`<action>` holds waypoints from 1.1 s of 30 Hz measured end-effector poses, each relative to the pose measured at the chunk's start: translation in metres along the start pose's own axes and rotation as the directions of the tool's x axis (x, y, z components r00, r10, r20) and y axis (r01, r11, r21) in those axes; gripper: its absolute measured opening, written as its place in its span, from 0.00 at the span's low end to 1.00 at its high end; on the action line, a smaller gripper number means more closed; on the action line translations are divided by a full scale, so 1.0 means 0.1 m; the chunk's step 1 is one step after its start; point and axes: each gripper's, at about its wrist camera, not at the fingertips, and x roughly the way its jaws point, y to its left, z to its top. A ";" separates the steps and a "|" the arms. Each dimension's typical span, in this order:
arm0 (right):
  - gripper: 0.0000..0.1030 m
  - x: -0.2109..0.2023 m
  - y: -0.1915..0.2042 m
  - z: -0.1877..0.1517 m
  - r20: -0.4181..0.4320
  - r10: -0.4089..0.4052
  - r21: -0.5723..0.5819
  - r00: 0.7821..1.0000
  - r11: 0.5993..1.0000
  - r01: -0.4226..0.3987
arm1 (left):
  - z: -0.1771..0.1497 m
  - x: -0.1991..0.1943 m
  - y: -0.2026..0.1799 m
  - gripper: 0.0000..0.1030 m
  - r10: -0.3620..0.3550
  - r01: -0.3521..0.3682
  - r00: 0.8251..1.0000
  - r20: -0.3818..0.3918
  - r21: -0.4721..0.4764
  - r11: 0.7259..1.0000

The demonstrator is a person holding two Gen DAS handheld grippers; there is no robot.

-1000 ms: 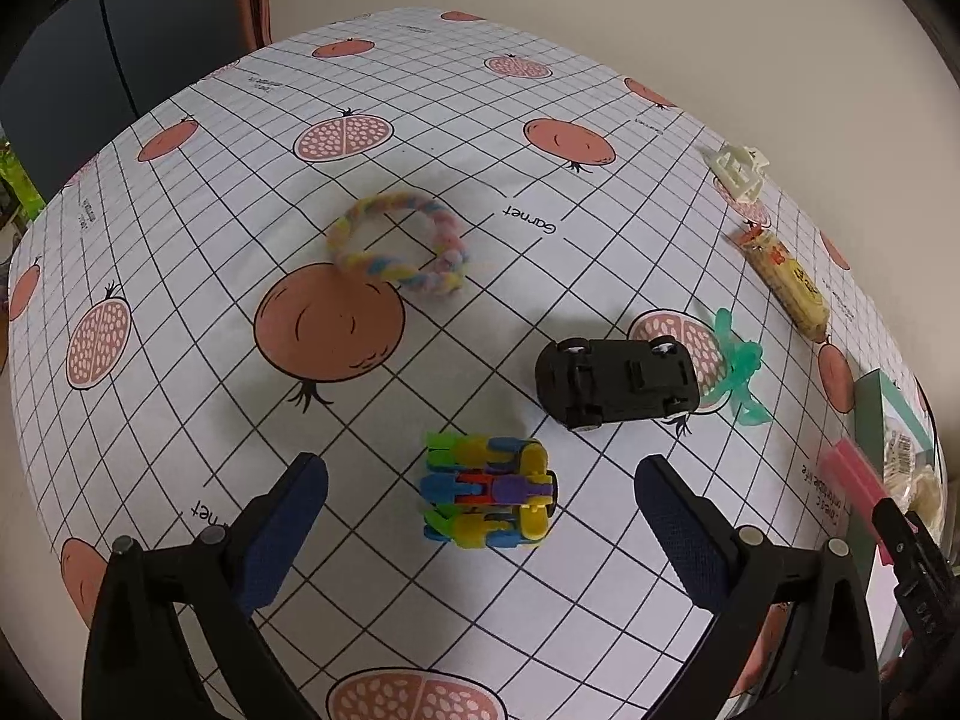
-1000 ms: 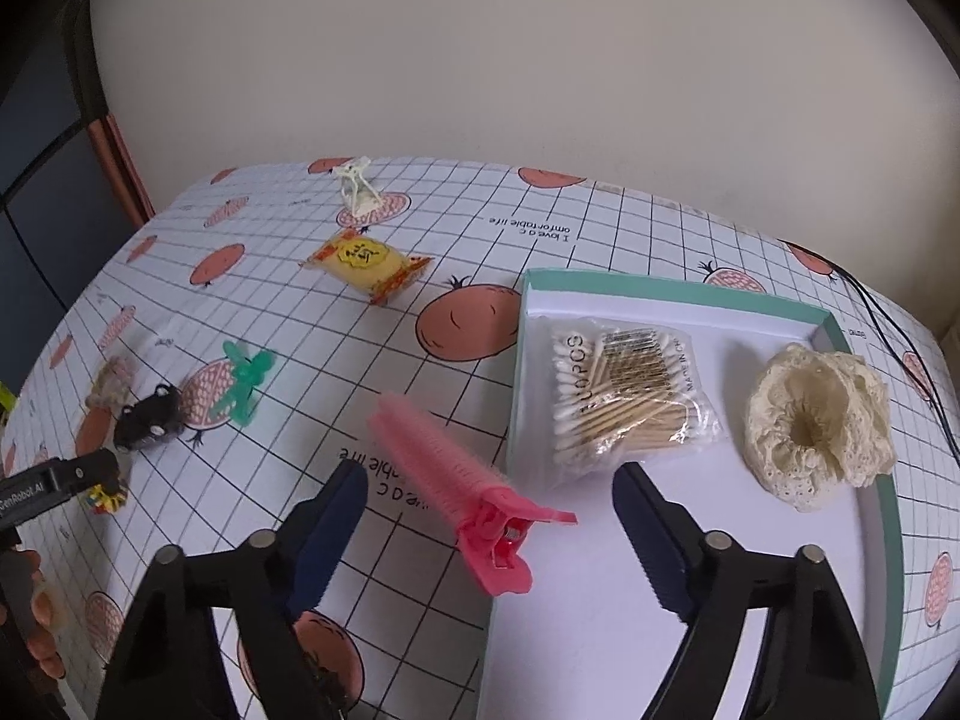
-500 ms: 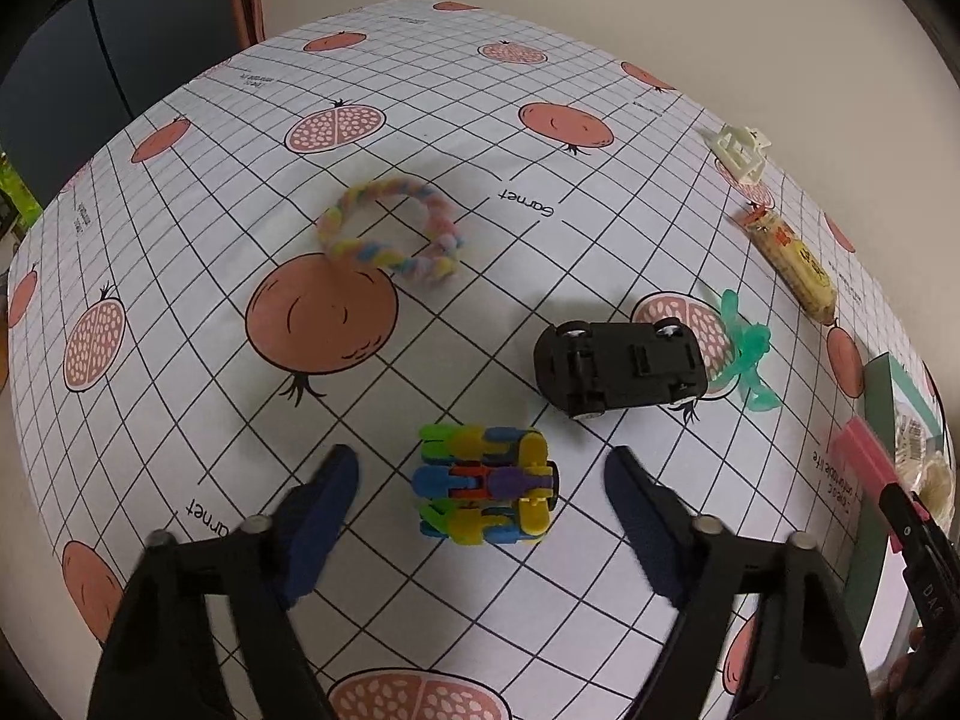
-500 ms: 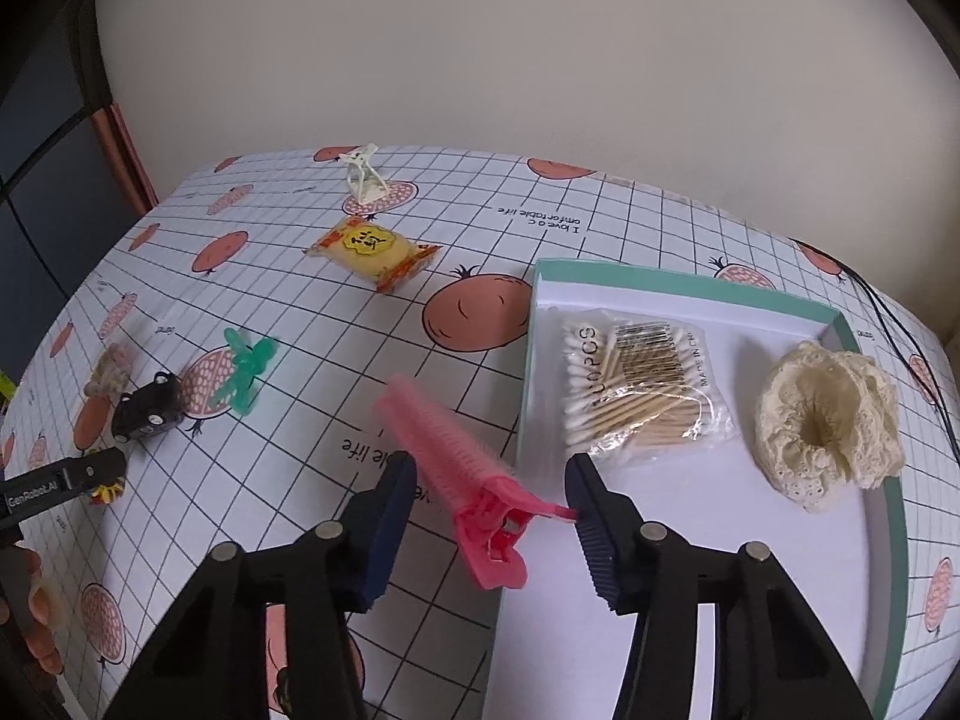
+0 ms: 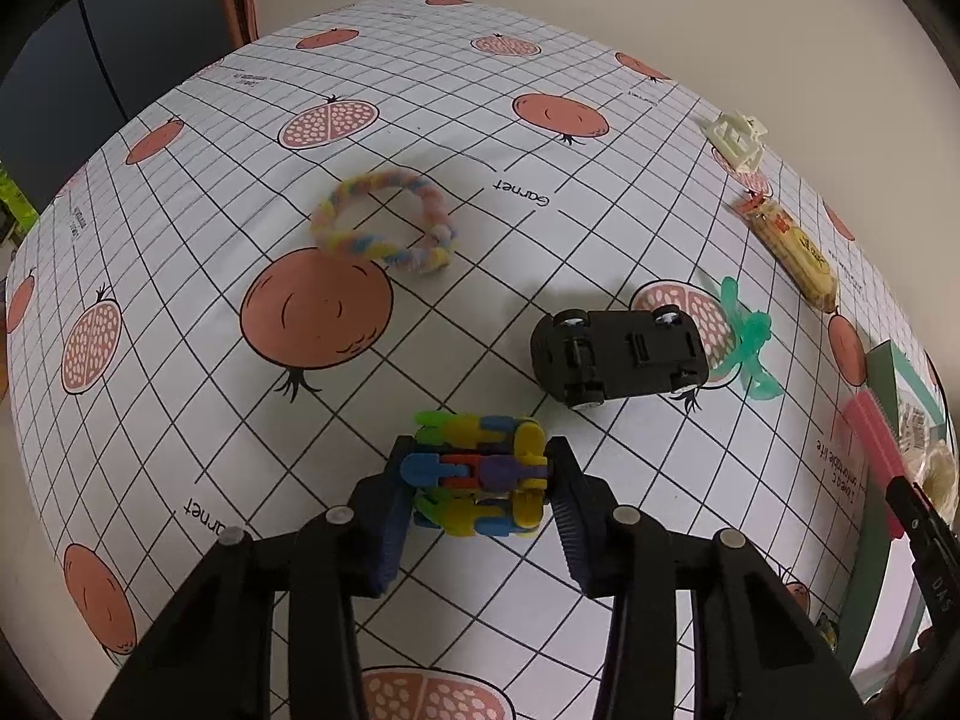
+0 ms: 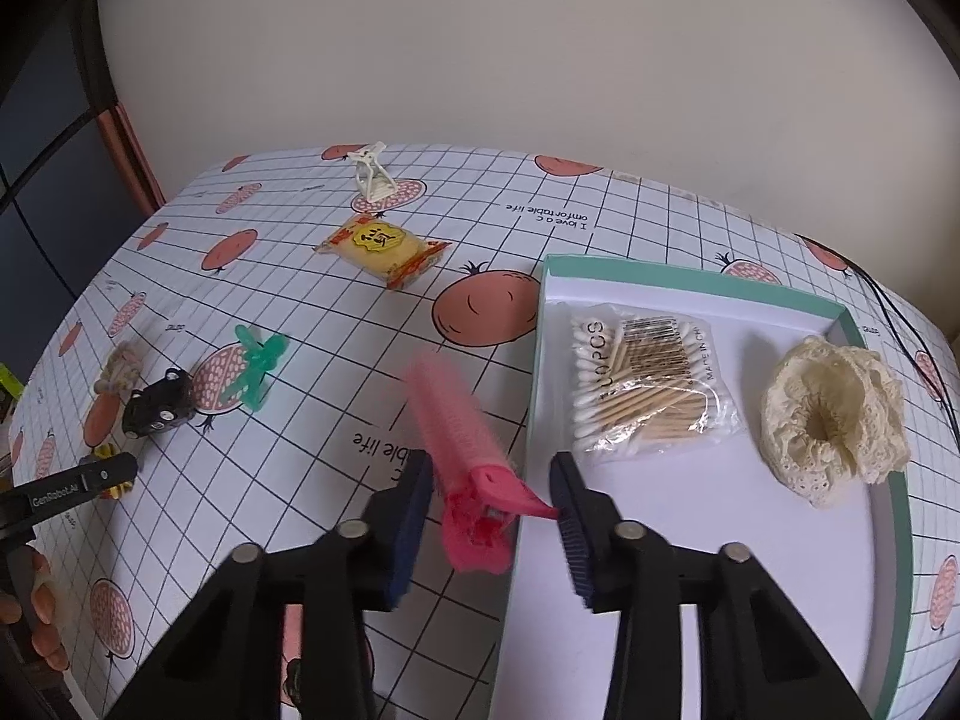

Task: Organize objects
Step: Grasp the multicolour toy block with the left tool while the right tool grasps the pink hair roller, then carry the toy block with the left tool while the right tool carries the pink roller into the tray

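Pink hair clip [image 6: 462, 450] squeezed by right gripper [image 6: 492, 498] | left gripper [image 5: 480, 480] squeezes block toy [image 5: 480, 474] | lift slowly, drop into tray [image 6: 690, 282]

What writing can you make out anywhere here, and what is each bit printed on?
"Garnet": printed on the tablecloth, seen twice in the left wrist view.
"I love a comfortable life": also on the tablecloth, upside down.
"100PCS" and "MADE IN CHINA": cotton swab packet, partly creased.
"GenRobot.AI": side of the left gripper, last letters unclear.
Yellow snack packet: a character in a yellow badge, too blurred to read.
Barcode digits on the swab packet: too small.
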 end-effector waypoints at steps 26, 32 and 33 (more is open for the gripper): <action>0.36 -0.26 -0.06 0.01 0.053 0.042 0.037 0.998 0.998 -0.044 | 0.02 -0.30 -0.08 0.43 0.014 -0.014 0.994 0.107 -0.004 1.000; 0.36 -0.35 -0.14 -0.01 0.061 0.038 0.047 0.997 0.998 -0.041 | 0.00 -0.42 -0.25 0.43 -0.011 0.008 0.991 0.136 0.022 1.000; 0.36 -0.38 -0.17 -0.02 0.063 0.035 0.051 0.997 0.998 -0.038 | 0.00 -0.43 -0.28 0.43 -0.016 0.012 0.990 0.138 0.028 1.000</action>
